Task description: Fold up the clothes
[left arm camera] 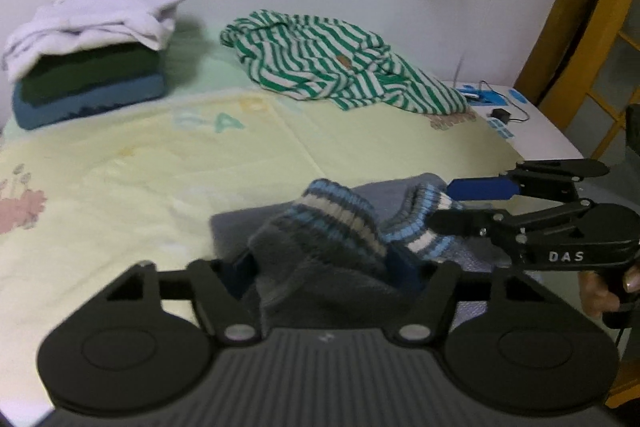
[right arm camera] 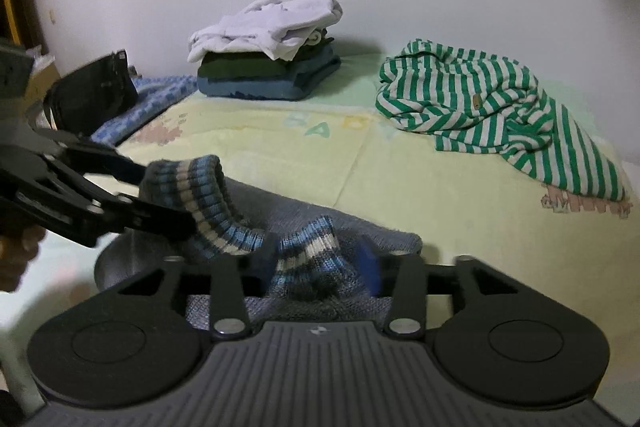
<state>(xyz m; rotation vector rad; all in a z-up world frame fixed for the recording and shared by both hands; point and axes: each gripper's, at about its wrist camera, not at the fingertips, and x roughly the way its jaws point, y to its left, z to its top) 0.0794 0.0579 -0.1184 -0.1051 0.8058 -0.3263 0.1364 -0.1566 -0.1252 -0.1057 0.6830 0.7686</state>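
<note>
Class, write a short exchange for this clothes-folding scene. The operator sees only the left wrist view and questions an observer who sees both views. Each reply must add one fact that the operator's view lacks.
Operator: My picture ends at the folded pile. What lies beyond it on the left?
Observer: A blue patterned cloth lies beside the pile, stretching toward the left edge.
Operator: Is anything else over there?
Observer: Yes, a black bag stands at the near end of that cloth.
Operator: The lettering on the sheet is blurred for me.
Observer: The lettering on the yellow sheet reads BABY.
</note>
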